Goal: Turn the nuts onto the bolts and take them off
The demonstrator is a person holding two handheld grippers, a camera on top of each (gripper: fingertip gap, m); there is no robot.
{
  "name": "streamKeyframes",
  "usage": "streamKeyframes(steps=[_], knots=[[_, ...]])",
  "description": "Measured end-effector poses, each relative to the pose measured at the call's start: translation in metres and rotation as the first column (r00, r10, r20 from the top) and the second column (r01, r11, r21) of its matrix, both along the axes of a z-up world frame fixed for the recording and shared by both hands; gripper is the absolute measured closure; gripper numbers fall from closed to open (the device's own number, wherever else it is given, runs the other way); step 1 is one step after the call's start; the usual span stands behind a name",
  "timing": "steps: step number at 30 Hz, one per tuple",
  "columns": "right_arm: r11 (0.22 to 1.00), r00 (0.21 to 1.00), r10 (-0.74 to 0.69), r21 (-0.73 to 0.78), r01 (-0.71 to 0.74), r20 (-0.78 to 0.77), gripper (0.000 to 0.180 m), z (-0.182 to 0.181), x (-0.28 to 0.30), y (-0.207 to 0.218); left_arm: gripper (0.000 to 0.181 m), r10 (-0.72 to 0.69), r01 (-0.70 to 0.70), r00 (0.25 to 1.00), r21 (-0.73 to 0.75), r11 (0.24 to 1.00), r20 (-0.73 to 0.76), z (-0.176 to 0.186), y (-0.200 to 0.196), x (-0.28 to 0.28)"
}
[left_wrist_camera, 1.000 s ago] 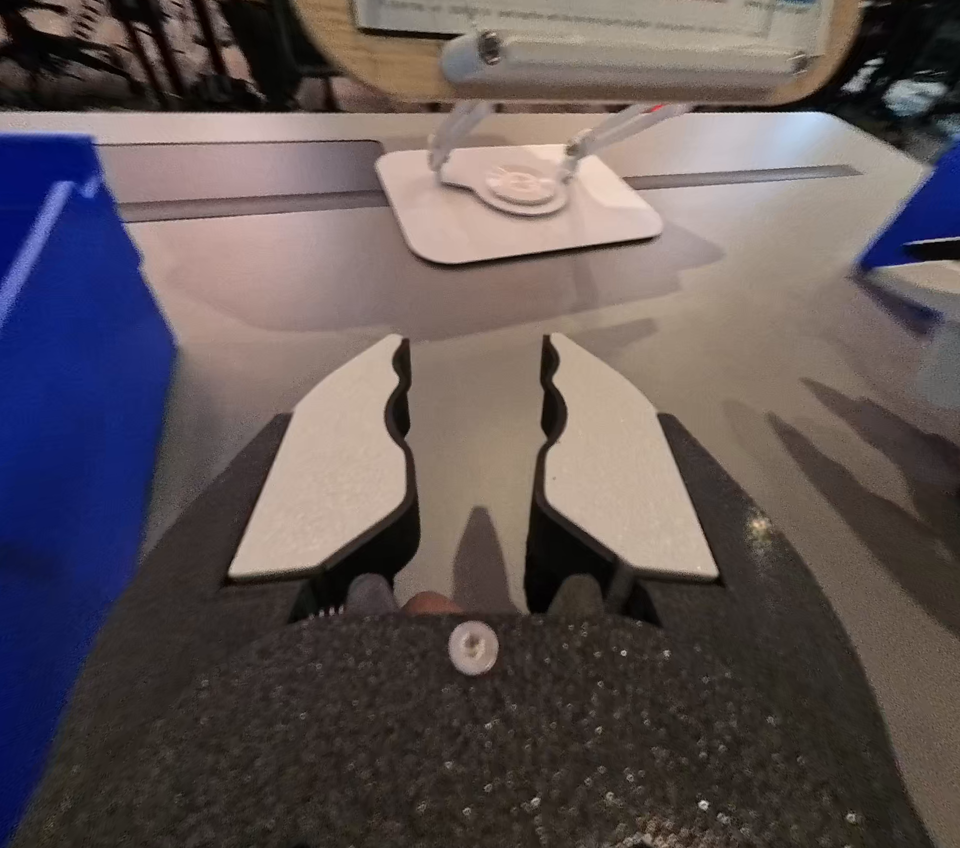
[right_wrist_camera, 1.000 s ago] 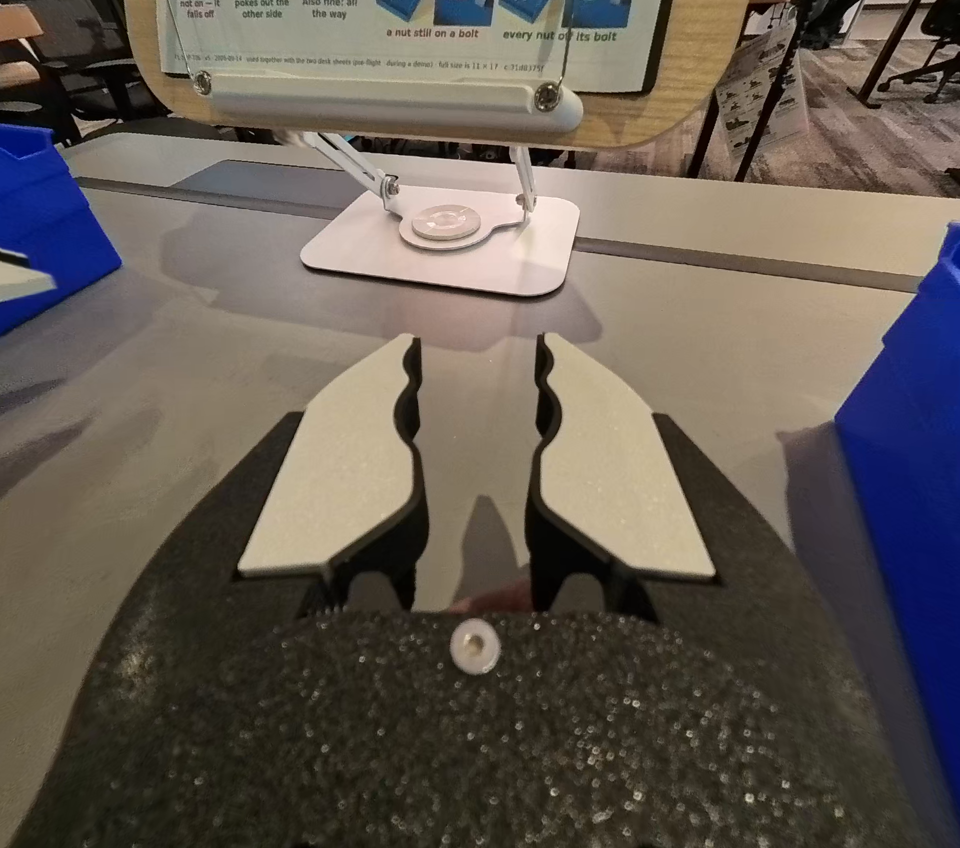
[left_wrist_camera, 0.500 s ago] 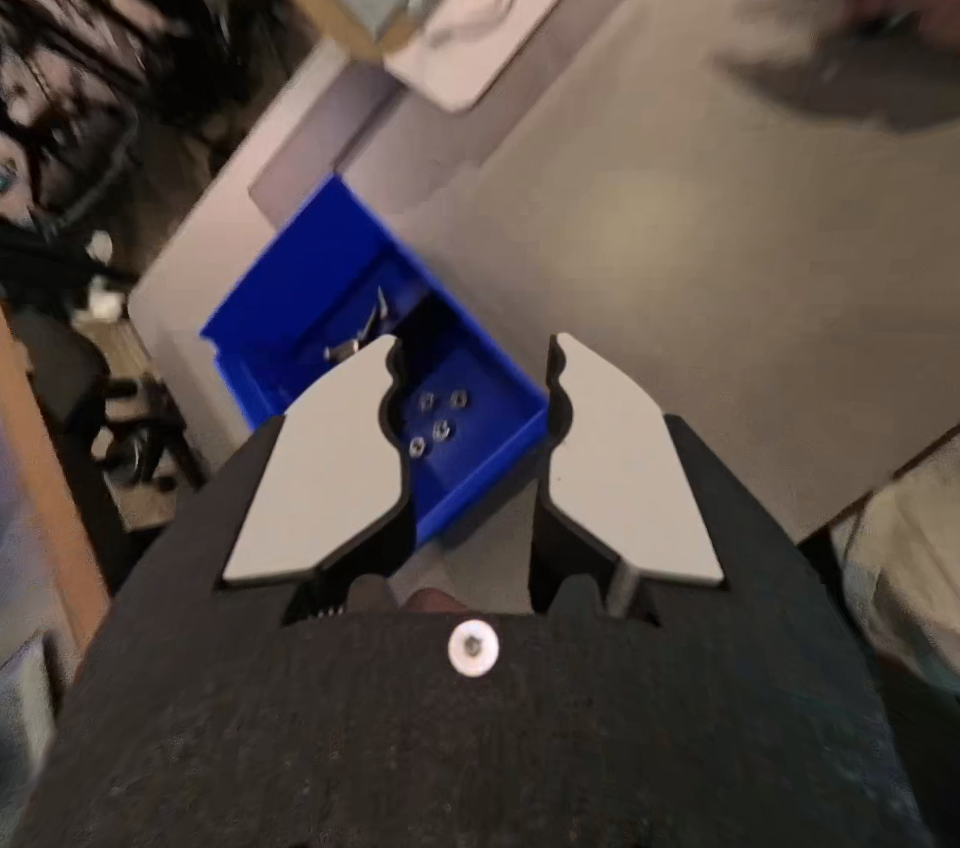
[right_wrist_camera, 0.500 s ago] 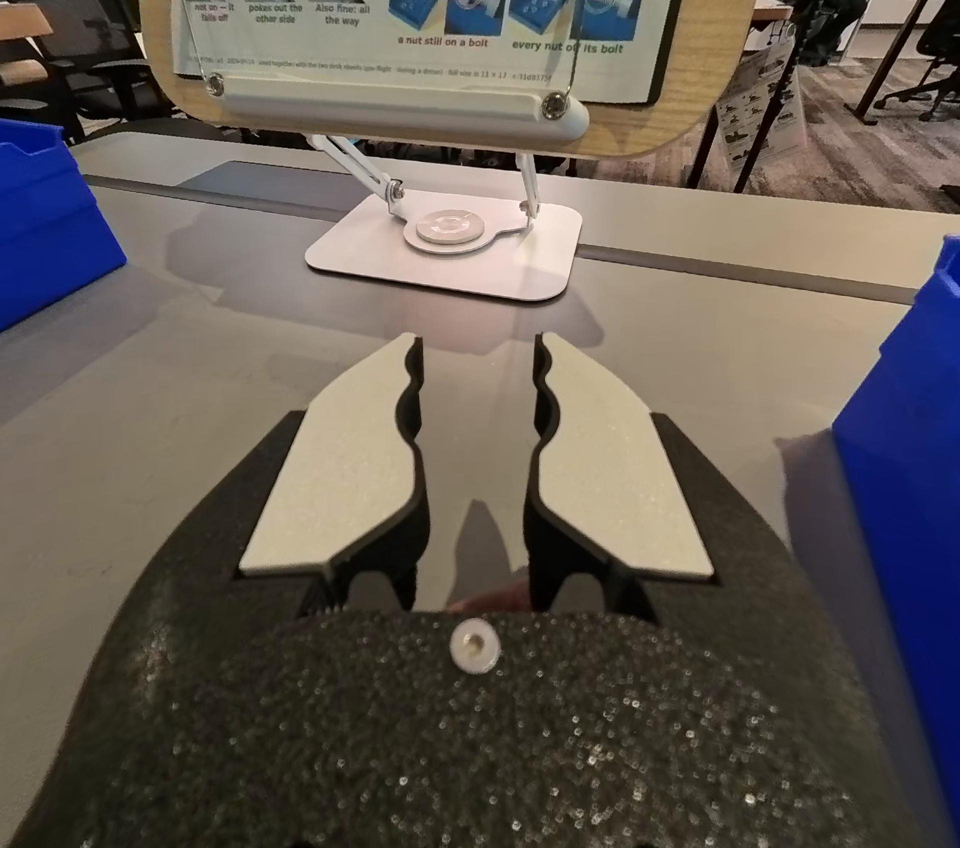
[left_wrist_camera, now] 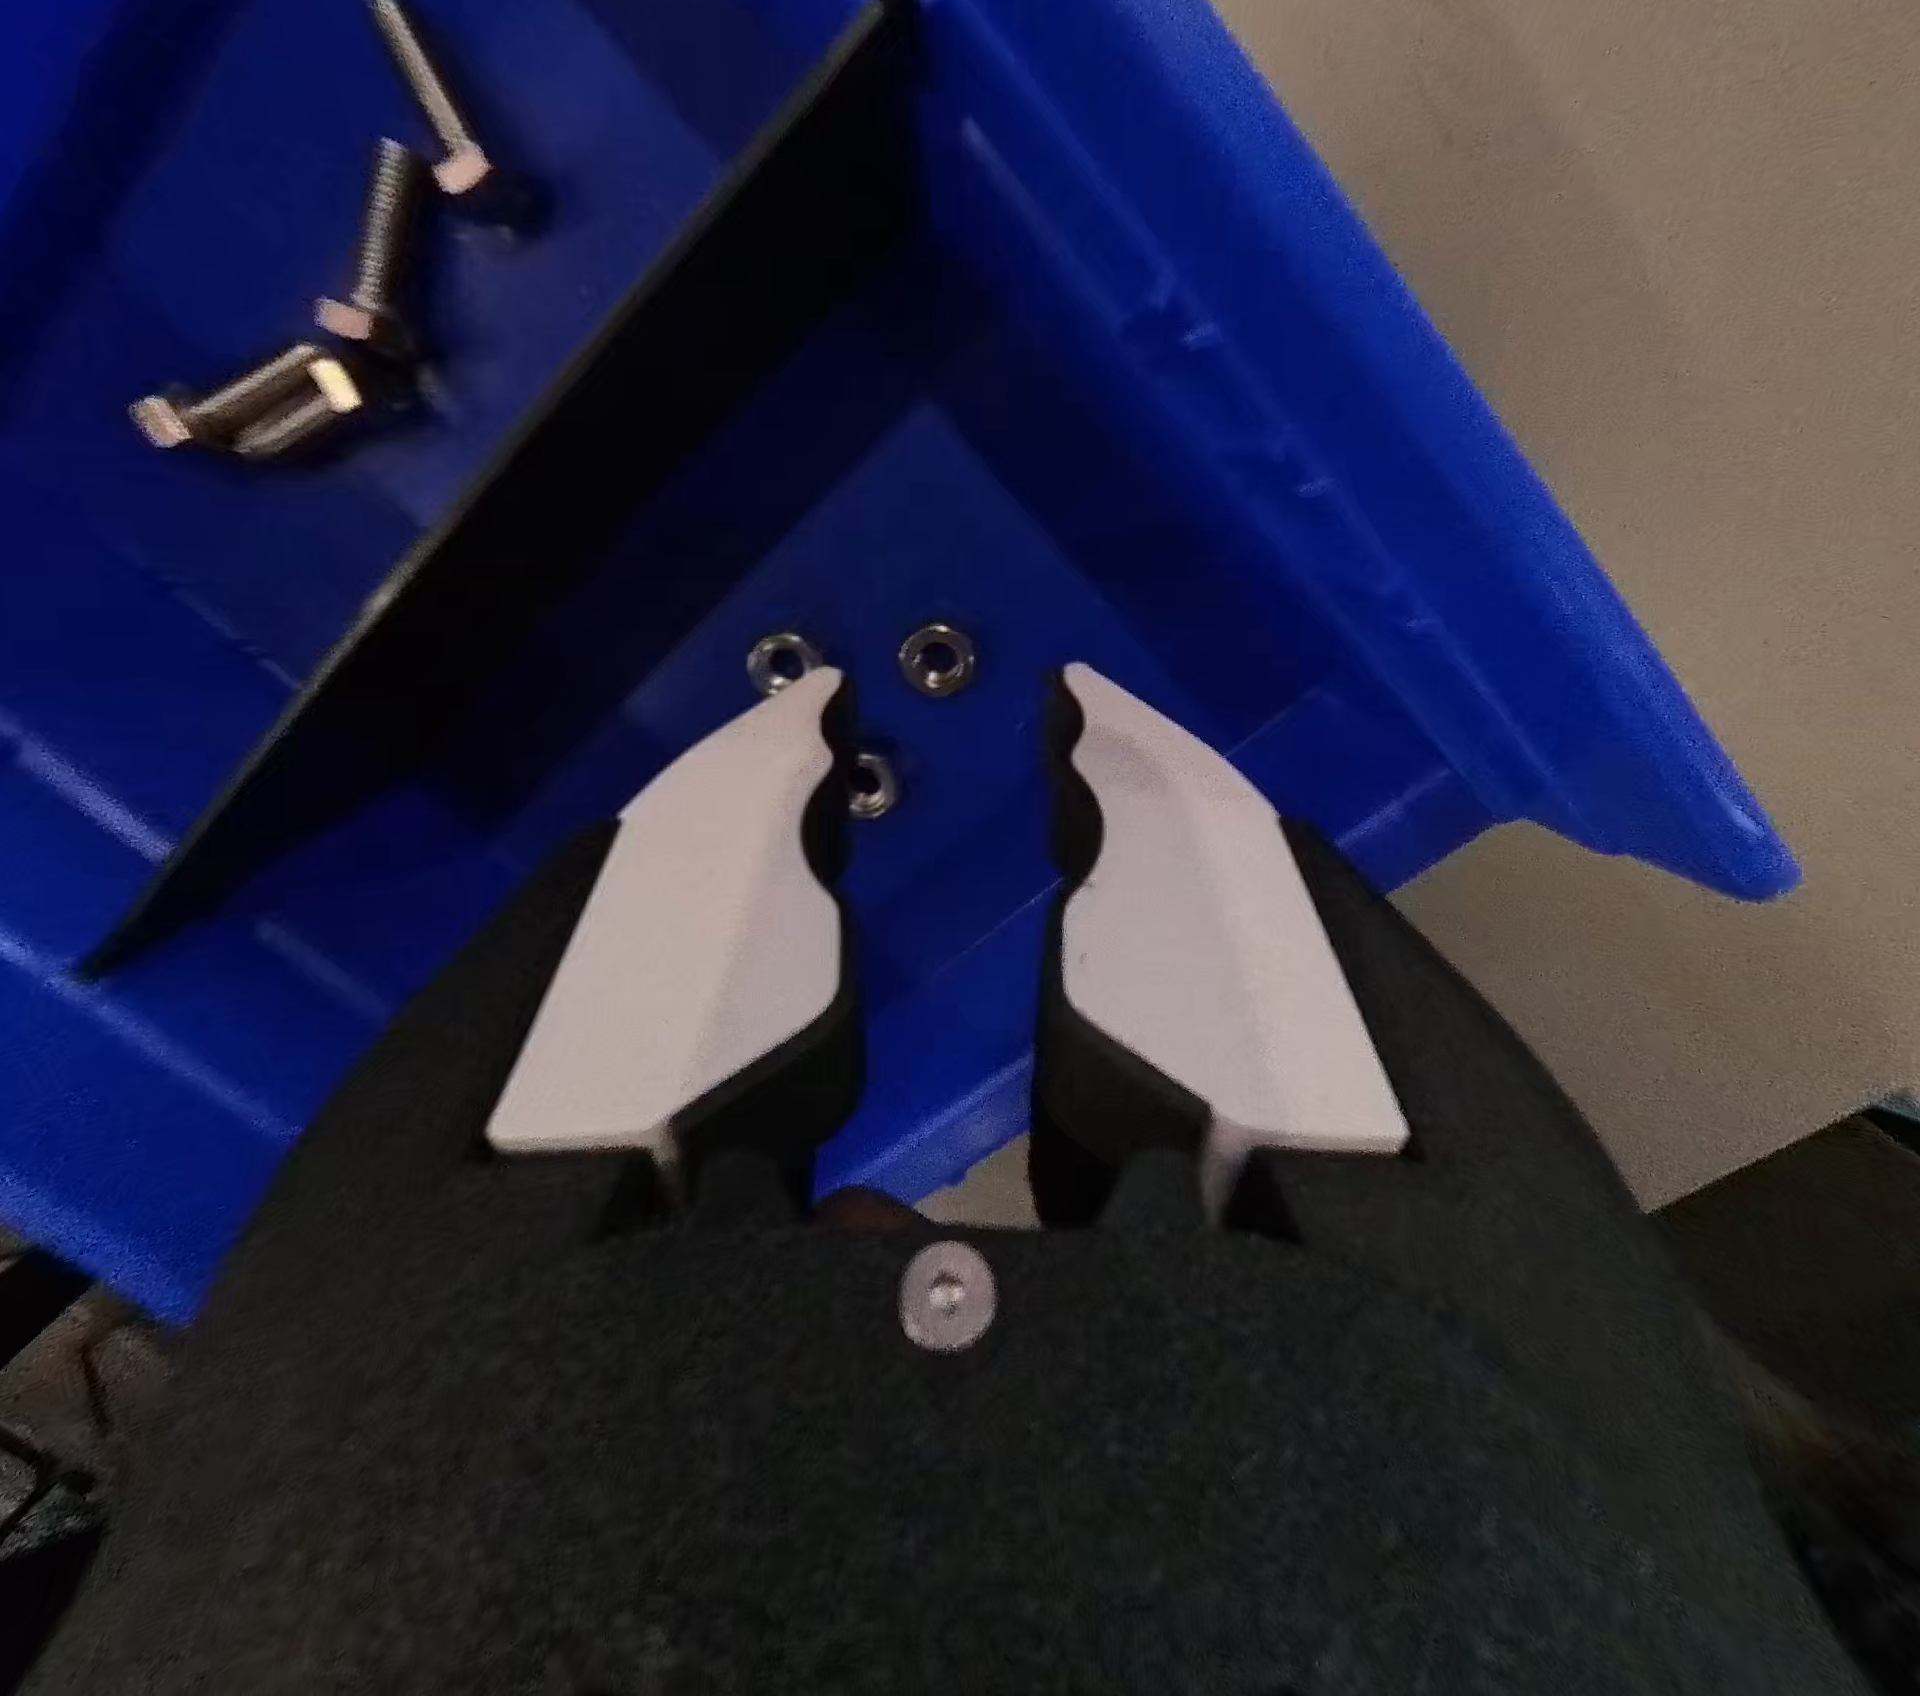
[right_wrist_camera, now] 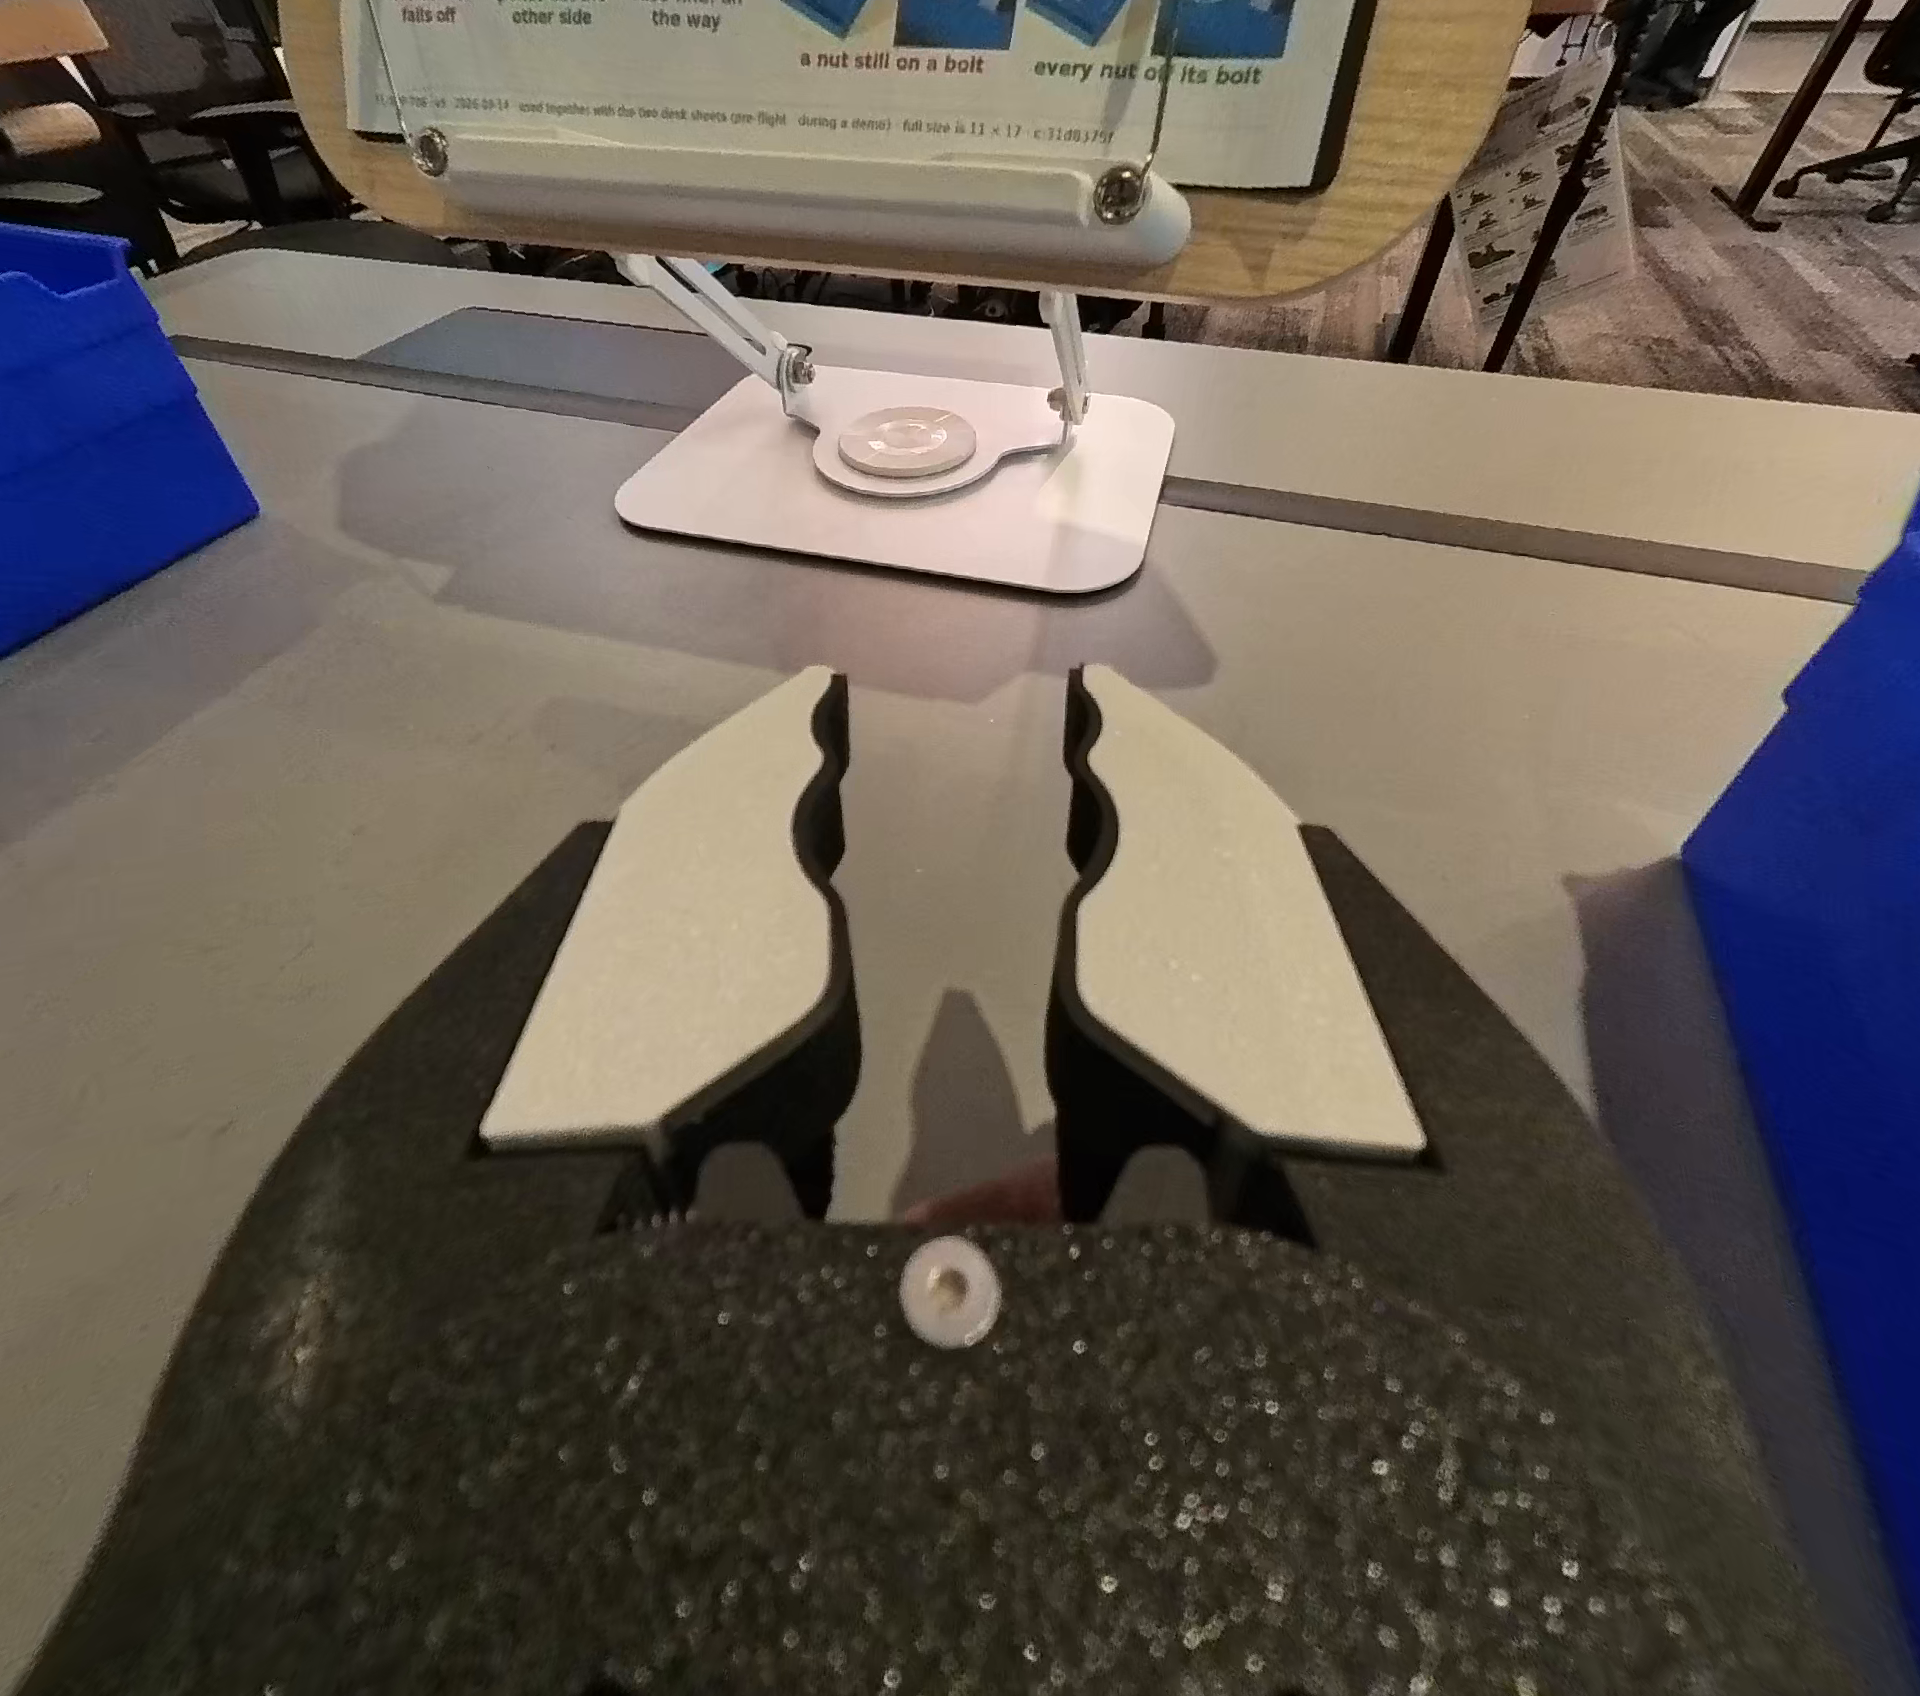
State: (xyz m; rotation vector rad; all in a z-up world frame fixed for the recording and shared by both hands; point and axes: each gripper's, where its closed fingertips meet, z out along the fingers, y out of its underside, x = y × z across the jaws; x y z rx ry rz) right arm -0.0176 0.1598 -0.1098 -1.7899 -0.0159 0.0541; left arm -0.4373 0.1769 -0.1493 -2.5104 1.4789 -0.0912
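Three nuts (left_wrist_camera: 868,782) loose on floor of blue bin's (left_wrist_camera: 1195,316) front compartment, bolts (left_wrist_camera: 374,233) behind black divider (left_wrist_camera: 582,441). Small, hard steel, likely slippery: grip across flats. My left claw (left_wrist_camera: 945,688) apart above them; right claw (right_wrist_camera: 956,685) apart, empty, over counter (right_wrist_camera: 312,815).

My left gripper (left_wrist_camera: 945,690) hangs over the bin (left_wrist_camera: 1195,275). Nuts (left_wrist_camera: 935,659) lie in its near compartment, bolts (left_wrist_camera: 384,233) beyond the divider (left_wrist_camera: 623,441).

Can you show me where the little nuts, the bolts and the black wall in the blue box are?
nuts (left_wrist_camera: 937,661), left wrist view, ring face.
bolts (left_wrist_camera: 376,233), left wrist view, threaded shaft.
black wall (left_wrist_camera: 582,503), left wrist view, flat side.
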Motion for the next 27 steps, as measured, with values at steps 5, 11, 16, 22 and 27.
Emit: streamKeyframes(steps=[5,11,16,22,27], knots=[[1.000,1.000,0.003,-0.003,-0.003,0.004,0.140,0.000,-0.001,0.000,0.145,-0.006,0.004,0.997,-0.024,1.000,-0.078,-0.025,0.002,-0.010],[1.000,1.000,0.005,-0.001,-0.005,0.005,0.140,0.000,-0.001,0.000,0.147,-0.009,0.005,0.998,-0.057,0.998,-0.063,-0.040,0.003,-0.010],[1.000,1.000,0.008,-0.004,-0.008,0.007,0.141,0.000,-0.002,0.000,0.162,-0.049,0.043,0.997,-0.084,0.996,-0.062,-0.039,0.000,-0.013],[1.000,1.000,0.011,-0.007,-0.011,0.014,0.141,-0.001,-0.003,0.000,0.163,-0.111,0.109,0.993,0.033,0.993,0.052,0.042,0.006,0.013],[1.000,1.000,0.010,0.001,-0.010,0.019,0.141,0.000,-0.003,0.000,0.163,-0.277,0.252,0.945,0.154,0.955,0.174,0.136,-0.006,0.093]])
